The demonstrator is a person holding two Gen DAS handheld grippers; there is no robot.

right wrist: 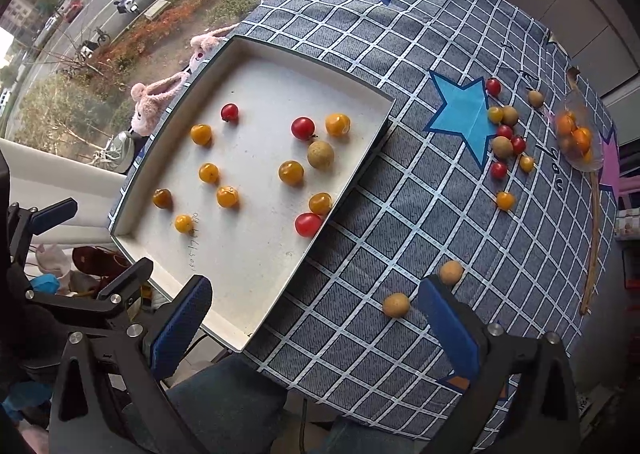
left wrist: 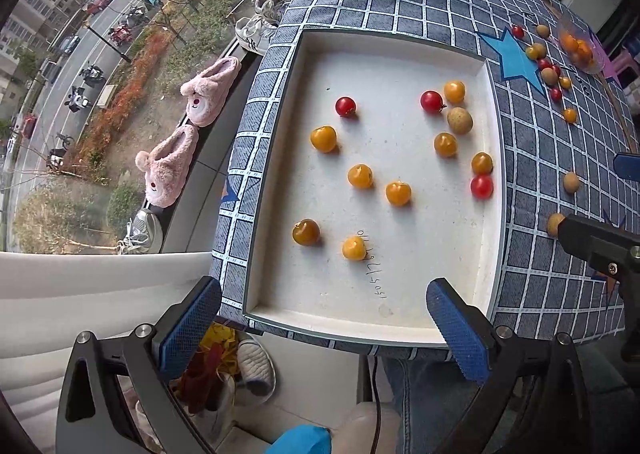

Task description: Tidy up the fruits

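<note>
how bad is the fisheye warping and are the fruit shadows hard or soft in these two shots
Left wrist view: strong barrel distortion, the tray rim bows outward; lighting is diffuse, with faint short shadows under the fruit, and the left tongs are sharp. Right wrist view: the tablecloth grid curves, corners vignette black, no glare on the tray.

A home, an upper-floor room, is showing here. A table wearing a checked cloth (right wrist: 400, 214) with sewn stars is standing against a big window. Pink plush slippers (left wrist: 208, 94) and sneakers (left wrist: 256, 30) are sitting along the sill (left wrist: 208, 162), and far below, cars and scooters are lining a street (left wrist: 80, 50).
</note>
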